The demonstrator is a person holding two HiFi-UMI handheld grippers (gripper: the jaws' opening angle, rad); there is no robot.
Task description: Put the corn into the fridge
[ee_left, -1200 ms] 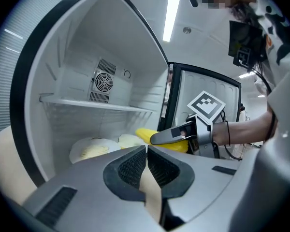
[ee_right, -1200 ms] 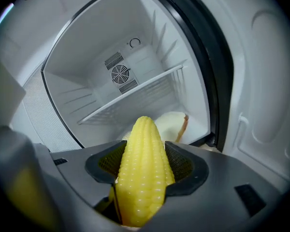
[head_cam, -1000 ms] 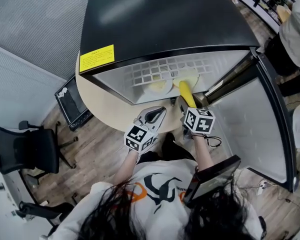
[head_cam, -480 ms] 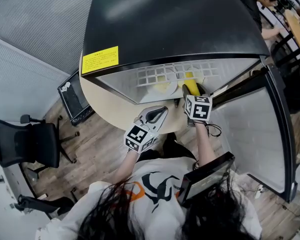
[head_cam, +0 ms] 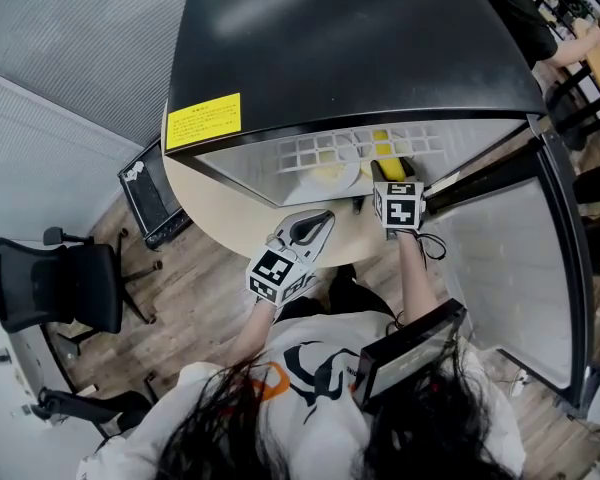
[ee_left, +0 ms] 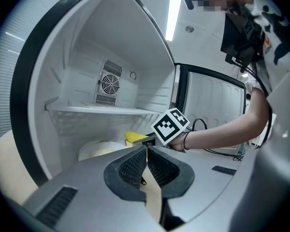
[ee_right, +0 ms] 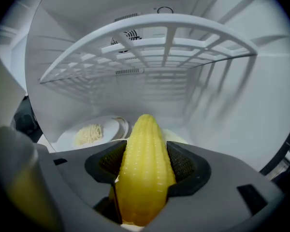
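Observation:
A yellow corn cob (ee_right: 144, 166) stands between the pads of my right gripper (ee_right: 146, 167), which is shut on it. Its tip points into the open white fridge (ee_right: 203, 110), under the wire shelf (ee_right: 154, 47). In the head view the corn (head_cam: 382, 151) shows just past my right gripper (head_cam: 393, 178), inside the fridge opening. In the left gripper view the corn (ee_left: 134, 137) peeks out behind the marker cube. My left gripper (ee_left: 147, 159) is shut with nothing in it, held outside the fridge; in the head view the left gripper (head_cam: 315, 225) hangs over the round table.
A white plate with noodles (ee_right: 89, 133) lies on the fridge floor to the left of the corn. The fridge door (head_cam: 500, 258) stands open on the right. A round beige table (head_cam: 220, 213) sits under the fridge. A black office chair (head_cam: 50, 288) stands at the left.
My right gripper has carried the corn forward, from the fridge's front edge to inside the opening, and has rolled. The left gripper has stayed put.

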